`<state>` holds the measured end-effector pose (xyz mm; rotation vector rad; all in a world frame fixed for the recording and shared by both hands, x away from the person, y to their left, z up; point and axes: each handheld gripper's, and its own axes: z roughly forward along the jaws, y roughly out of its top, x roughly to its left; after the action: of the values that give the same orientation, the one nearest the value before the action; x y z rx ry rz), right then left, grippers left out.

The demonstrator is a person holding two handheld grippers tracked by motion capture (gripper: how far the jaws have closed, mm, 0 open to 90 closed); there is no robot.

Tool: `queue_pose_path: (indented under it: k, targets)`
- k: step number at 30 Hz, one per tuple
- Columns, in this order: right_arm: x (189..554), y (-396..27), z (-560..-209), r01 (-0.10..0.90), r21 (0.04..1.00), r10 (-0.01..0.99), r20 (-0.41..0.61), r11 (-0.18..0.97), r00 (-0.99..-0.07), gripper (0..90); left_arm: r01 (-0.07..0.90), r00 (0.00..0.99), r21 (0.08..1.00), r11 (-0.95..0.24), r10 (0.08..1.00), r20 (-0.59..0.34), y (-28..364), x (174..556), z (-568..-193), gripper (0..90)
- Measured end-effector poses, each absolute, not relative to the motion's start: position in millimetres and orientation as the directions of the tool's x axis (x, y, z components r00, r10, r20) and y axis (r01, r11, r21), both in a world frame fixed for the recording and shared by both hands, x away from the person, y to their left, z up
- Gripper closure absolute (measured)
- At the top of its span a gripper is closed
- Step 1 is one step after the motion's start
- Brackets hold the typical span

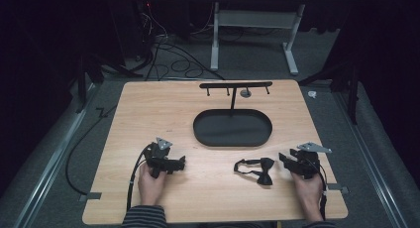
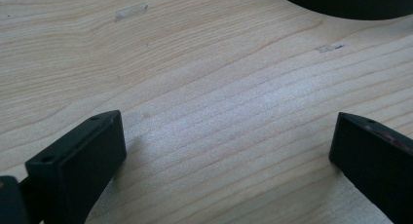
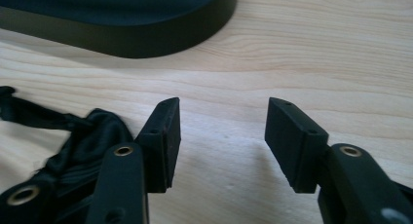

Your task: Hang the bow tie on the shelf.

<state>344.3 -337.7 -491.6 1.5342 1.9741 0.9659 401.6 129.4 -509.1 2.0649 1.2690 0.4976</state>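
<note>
A black bow tie point(image 1: 261, 169) with its strap lies on the wooden table near the front right; in the right gripper view the bow tie point(image 3: 83, 136) sits just left of the left jaw. My right gripper point(image 1: 284, 158) rests on the table right of the tie, open, nothing between its jaws point(image 3: 223, 119). My left gripper point(image 1: 181, 162) rests at the front left, open wide over bare wood point(image 2: 229, 131). A black oval tray point(image 1: 232, 128) with a T-shaped hanger stand point(image 1: 235, 85) sits at the table's middle back.
The tray's rim shows at the top of the left gripper view point(image 2: 350, 5) and of the right gripper view point(image 3: 146, 39). Cables lie on the floor behind the table, and a white-legged stand point(image 1: 252, 34) is beyond. Bare wood lies between the two grippers.
</note>
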Motion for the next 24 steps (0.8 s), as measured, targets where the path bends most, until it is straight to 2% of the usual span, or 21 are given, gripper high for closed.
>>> queue_pose_path:
  k: [8,24]
  targets:
    - [340,-326,-476,0.599,0.784,0.938,0.066,0.161,-0.339,56.3,0.639,0.459,0.701,-0.316,0.888,-0.018,129,402,-509,0.3]
    - [344,-286,-472,0.572,0.783,0.879,0.072,0.243,-0.472,57.0,0.640,0.457,0.702,-0.314,0.889,-0.019,129,402,-509,0.3]
